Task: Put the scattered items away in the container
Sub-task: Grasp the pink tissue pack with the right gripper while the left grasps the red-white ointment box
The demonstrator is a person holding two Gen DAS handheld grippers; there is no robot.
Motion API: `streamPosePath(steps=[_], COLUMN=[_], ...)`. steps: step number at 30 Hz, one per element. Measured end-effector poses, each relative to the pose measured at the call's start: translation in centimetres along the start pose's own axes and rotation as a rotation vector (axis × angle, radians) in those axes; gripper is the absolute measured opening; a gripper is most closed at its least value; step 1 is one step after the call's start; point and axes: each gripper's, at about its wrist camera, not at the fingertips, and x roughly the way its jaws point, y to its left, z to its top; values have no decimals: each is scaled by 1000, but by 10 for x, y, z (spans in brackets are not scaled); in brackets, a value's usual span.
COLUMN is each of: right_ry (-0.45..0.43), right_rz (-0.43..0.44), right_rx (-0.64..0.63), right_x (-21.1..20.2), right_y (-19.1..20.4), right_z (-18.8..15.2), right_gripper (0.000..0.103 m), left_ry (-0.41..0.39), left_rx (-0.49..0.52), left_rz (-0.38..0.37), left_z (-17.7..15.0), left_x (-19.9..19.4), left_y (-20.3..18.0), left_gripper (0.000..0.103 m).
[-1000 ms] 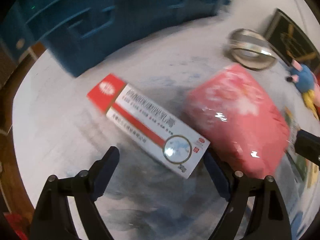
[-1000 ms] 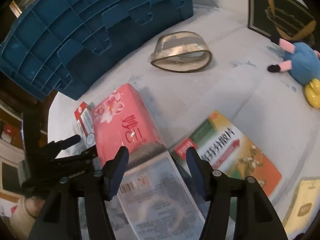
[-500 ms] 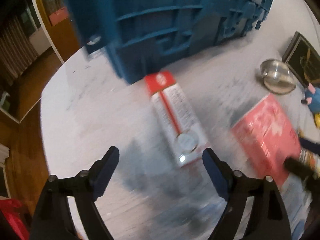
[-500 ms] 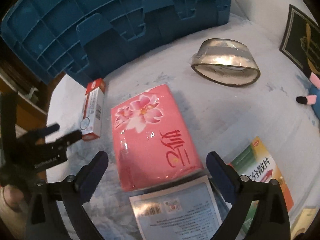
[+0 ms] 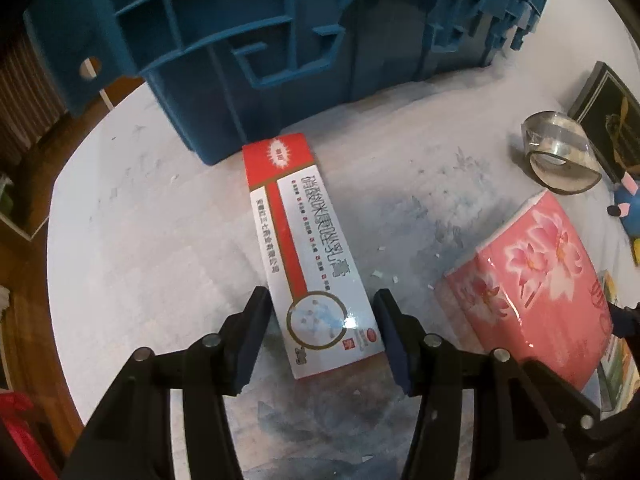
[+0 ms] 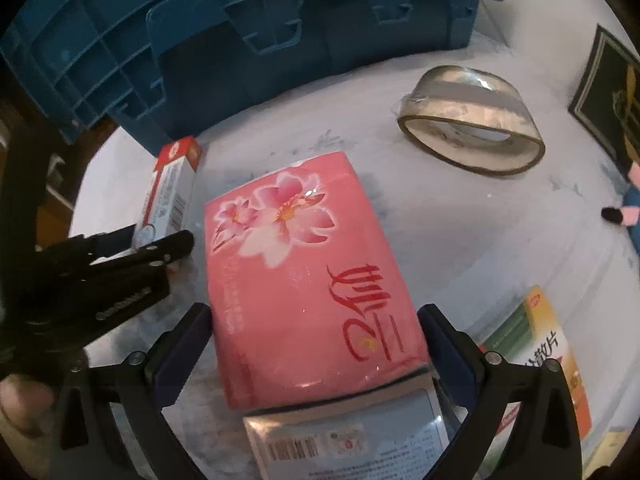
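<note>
A long red-and-white ointment box [image 5: 312, 248] lies on the white table, its far end near the blue crate [image 5: 280, 40]. My left gripper [image 5: 322, 330] is open, its jaws either side of the box's near end, with small gaps. A pink tissue pack [image 6: 308, 280] lies flat in the right wrist view; my right gripper [image 6: 316, 344] is open and straddles its near end. The pack also shows in the left wrist view [image 5: 532, 292]. The left gripper [image 6: 160, 246] and the ointment box [image 6: 170, 188] show in the right wrist view.
The blue crate [image 6: 240, 32] stands at the back. A roll of clear tape [image 6: 472, 120] lies right of it. A dark framed card [image 6: 608, 100], a blue plush toy [image 6: 628, 212], a green-and-yellow medicine box [image 6: 540, 352] and a silver sachet [image 6: 352, 440] lie around.
Both grippers moved forward and down. The left one lined up with the ointment box and narrowed around its end. The right one came to straddle the tissue pack.
</note>
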Motion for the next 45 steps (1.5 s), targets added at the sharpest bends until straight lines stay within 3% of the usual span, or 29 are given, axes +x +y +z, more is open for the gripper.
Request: streamPosePath(steps=[9, 13, 17, 18, 19, 20, 27, 30, 31, 33, 37, 45], right_ry=[-23, -40, -38, -38, -42, -46, -47, -39, -41, -44, -64, -186], right_rz=[-59, -72, -67, -65, -57, -49, -45, -66, -84, -116, -72, -69], right_rx=[-35, -43, -30, -25, -12, 1, 25, -5, -22, -55, 16, 52], right_x=[11, 16, 22, 22, 22, 21, 18, 25, 27, 31, 12, -65], right_y=[5, 9, 6, 5, 3, 1, -1, 3, 6, 12, 5, 7], right_z=[-1, 0, -4, -5, -5, -5, -2, -1, 0, 1, 0, -1], right_gripper=[103, 103, 103, 103, 103, 102, 101, 103, 103, 99, 94, 94], left_ry=[-5, -14, -13, -20, -26, -27, -18, -15, -18, -19, -54, -153], left_rx=[21, 15, -6, -3, -3, 1, 37, 32, 34, 46, 75, 121], left_rz=[-13, 25, 8, 7, 2, 3, -3, 14, 9, -5, -9, -46], left_z=[-21, -21, -13, -11, -11, -12, -35, -36, -37, -39, -43, -37], left_x=[-6, -6, -3, -2, -6, -8, -25, -20, -20, -23, -45, -102], left_y=[0, 1, 2, 1, 2, 1, 7, 10, 10, 10, 11, -1], left_gripper=[49, 68, 69, 64, 50, 48, 48, 60, 59, 46, 45, 43])
